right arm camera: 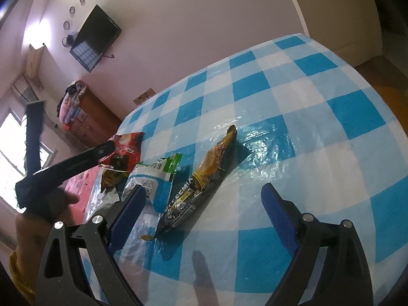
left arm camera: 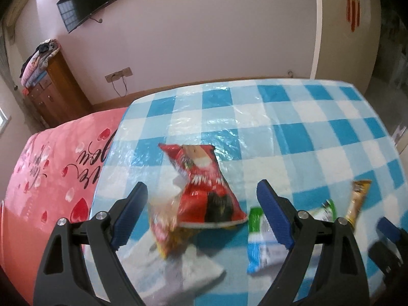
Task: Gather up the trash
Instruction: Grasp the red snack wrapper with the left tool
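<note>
On the blue-checked table (left arm camera: 318, 132) lie a red snack bag (left arm camera: 206, 191), a crumpled red and yellow wrapper (left arm camera: 165, 227), a white plastic bag (left arm camera: 193, 270), a green and white packet (left arm camera: 262, 244) and a brown coffee sachet (left arm camera: 357, 201). My left gripper (left arm camera: 201, 216) is open just above the red bag and wrapper. My right gripper (right arm camera: 201, 216) is open, with the coffee sachet (right arm camera: 204, 181) lying between its fingers and the green and white packet (right arm camera: 155, 178) by its left finger. The red bag (right arm camera: 127, 148) sits further left, partly behind the left gripper (right arm camera: 66, 163).
A pink bedspread with hearts (left arm camera: 51, 178) lies left of the table. A wooden dresser (left arm camera: 56, 89) with folded bedding stands by the wall. A TV (left arm camera: 89, 0) hangs on the wall. The table edge (right arm camera: 377, 89) curves off at the right.
</note>
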Available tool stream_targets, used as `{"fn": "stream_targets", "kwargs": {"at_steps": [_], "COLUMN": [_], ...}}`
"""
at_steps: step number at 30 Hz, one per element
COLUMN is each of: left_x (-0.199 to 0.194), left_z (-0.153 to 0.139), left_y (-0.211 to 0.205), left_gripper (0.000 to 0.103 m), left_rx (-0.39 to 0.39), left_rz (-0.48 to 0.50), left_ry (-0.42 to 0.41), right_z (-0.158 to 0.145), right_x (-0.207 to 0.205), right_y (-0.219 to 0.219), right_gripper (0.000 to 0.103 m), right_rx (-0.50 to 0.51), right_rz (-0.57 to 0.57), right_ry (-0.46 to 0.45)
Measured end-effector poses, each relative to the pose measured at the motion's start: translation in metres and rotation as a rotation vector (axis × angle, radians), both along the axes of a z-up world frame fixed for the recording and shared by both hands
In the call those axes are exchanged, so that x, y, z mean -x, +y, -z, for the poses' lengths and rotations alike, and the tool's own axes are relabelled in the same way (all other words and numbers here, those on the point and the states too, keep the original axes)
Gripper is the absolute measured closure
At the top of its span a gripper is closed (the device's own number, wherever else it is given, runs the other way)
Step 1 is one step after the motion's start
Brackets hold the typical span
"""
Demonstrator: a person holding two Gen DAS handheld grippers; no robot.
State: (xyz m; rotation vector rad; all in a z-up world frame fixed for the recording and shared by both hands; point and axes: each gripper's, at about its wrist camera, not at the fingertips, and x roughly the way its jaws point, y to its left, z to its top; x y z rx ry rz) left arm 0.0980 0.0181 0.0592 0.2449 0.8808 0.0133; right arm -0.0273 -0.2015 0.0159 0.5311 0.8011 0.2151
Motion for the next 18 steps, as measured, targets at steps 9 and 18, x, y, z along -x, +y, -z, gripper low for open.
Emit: {"fn": "stream_targets", "kwargs": {"at_steps": [9,18], "left_x": [-0.034,-0.032], "left_z": [0.028,0.028], "left_y": [-0.009,-0.004], "left_gripper": [0.032,0.06], "left_rx": [-0.129,-0.061], "left_rz": [-0.046,-0.071], "left_ry": [0.081,0.08], "right_z": [0.001,0.007], "right_x": [-0.004,-0.01], "right_y": [0.001,0.001], "right_gripper": [0.012,0.04], "right_rx": [-0.016,-0.01], "right_rz": [-0.036,-0.047], "right_ry": [-0.004,0.017]}}
